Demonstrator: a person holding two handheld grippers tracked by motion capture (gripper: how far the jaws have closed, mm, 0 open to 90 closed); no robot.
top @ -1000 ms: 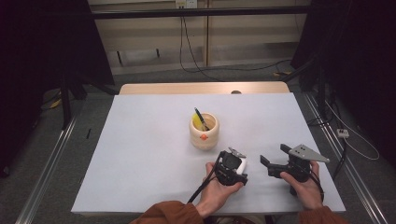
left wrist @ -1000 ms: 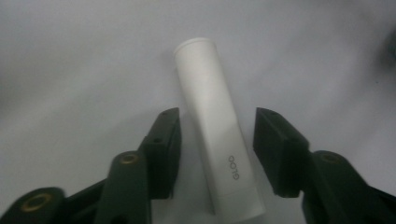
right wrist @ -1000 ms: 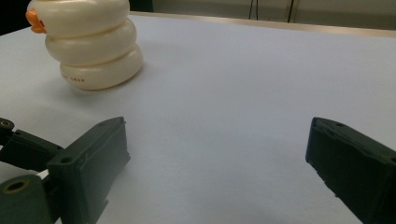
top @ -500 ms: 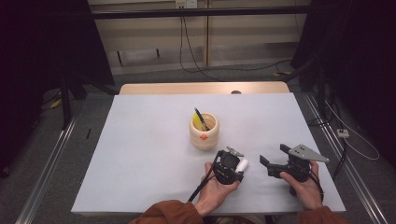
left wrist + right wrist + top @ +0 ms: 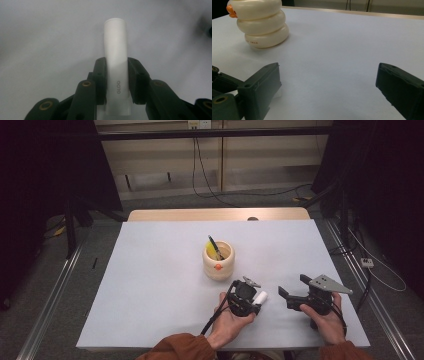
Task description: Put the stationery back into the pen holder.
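You had both hands near the front edge of the white rectangular table (image 5: 150, 285), with wide bare surface to your left and beyond the cream ringed pen pot (image 5: 218, 260). The smooth white plastic glue-stick tube (image 5: 115, 55), marked GLOO, lay lengthwise between the jaws of your left gripper (image 5: 250, 298), just in front of the pot. Those jaws had just been closing and now pinched the tube, where a second before they stood wider. Your right gripper (image 5: 295, 290) sat spread, holding nothing.
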